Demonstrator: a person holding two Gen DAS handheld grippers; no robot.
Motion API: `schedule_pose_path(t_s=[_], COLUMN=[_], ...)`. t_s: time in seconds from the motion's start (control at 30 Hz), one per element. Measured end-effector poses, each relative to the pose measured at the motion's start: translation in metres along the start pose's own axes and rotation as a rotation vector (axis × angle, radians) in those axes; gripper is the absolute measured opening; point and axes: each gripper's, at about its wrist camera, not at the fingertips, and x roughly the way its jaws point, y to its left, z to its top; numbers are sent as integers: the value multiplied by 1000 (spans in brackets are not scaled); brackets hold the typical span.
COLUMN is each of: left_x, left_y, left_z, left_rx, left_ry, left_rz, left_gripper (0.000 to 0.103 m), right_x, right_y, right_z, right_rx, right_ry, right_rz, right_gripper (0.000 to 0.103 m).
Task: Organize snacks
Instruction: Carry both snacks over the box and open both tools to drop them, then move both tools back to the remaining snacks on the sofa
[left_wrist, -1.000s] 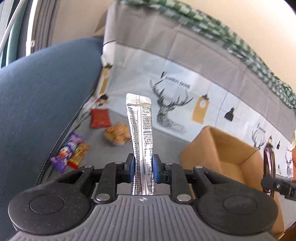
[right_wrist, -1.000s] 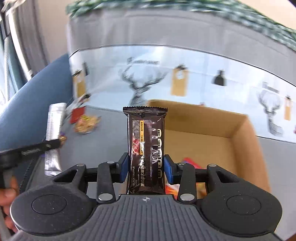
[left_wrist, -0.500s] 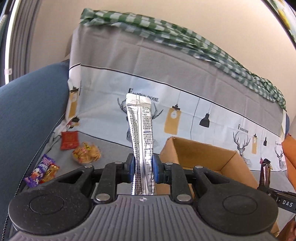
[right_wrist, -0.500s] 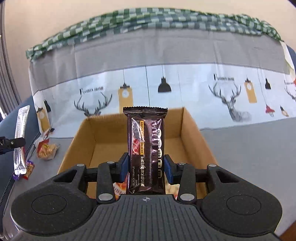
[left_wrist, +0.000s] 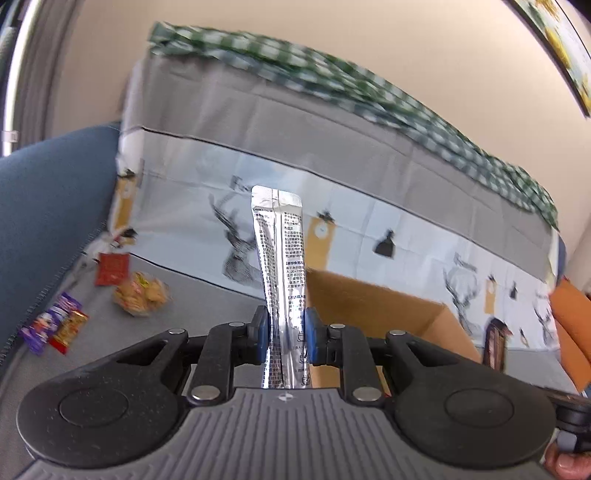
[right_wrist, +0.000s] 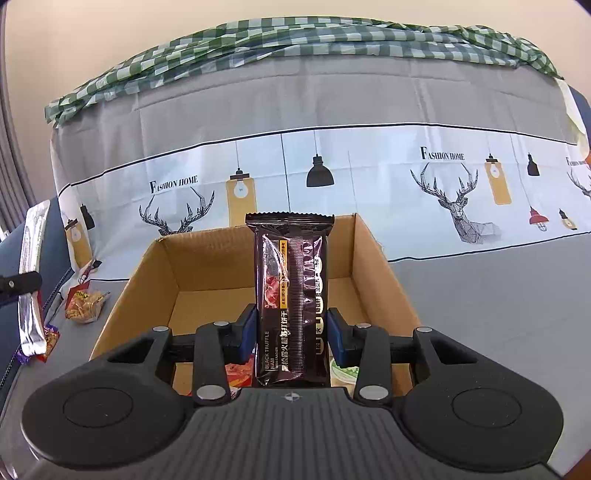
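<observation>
My left gripper (left_wrist: 284, 338) is shut on a silver stick sachet (left_wrist: 280, 266) that stands upright between its blue pads, left of an open cardboard box (left_wrist: 373, 302). My right gripper (right_wrist: 291, 332) is shut on a dark brown black-truffle cracker pack (right_wrist: 290, 291), held upright over the near part of the same box (right_wrist: 373, 266). Snack packets (right_wrist: 236, 373) lie on the box floor under the right gripper. The sachet also shows in the right wrist view (right_wrist: 31, 280) at the far left. The cracker pack shows in the left wrist view (left_wrist: 495, 343) at the right.
Loose snacks lie on the grey sofa seat left of the box: a red packet (left_wrist: 112, 267), an orange-yellow bag (left_wrist: 142, 293), and purple and red wrappers (left_wrist: 53, 326). A blue armrest (left_wrist: 44, 206) is at the left. The deer-print backrest cover (right_wrist: 369, 177) rises behind the box.
The left gripper has swung a little to the left, with the box shifting right in its view. The right gripper has moved closer over the box. Both still hold their packs.
</observation>
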Motion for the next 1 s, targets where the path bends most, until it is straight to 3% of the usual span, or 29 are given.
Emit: schedule_pose_path(t_s=[0.23, 0.27, 0.3, 0.47, 0.57, 0.63, 0.67, 0.7, 0.77, 0.8, 1.0], left_x=[6, 7, 8, 9, 7, 5, 4, 4, 1, 0, 8], left_y=[-23, -25, -28, -38, -45, -52, -55, -59, -65, -68, -61], left_z=[-5, -6, -6, -8, -9, -12, -13, -14, -17, -19, -18], left_rx=[73, 74, 78, 89, 94, 97, 96, 102, 124, 133, 99], left_ry=[-16, -16, -18, -41, -42, -42, -37, -26, -39, -47, -14], left_rz=[-71, -79, -88, -144, -220, -287, -331, -375, -405, -407, -368], left_gripper=[22, 22, 22, 22, 23, 23, 25, 29, 52, 53, 53], right_x=[-4, -5, -6, -3, -2, 0, 1, 1, -1, -1, 0], right_y=[-3, -5, -6, -11, -12, -11, -9, -8, -5, -5, -5], right_z=[-1, -2, -2, -4, -4, -4, -4, -4, -4, -4, -5], right_rx=[-12, -14, -14, -9, -7, -11, -15, -20, -27, -28, -31], right_ry=[-11, -13, -16, -5, -7, -1, -4, -9, -23, -30, -34], right_rz=[-20, -21, -24, -40, -47, -55, -57, -62, -72, -77, -95], right_gripper=[39, 26, 24, 21, 22, 31, 41, 49, 59, 66, 71])
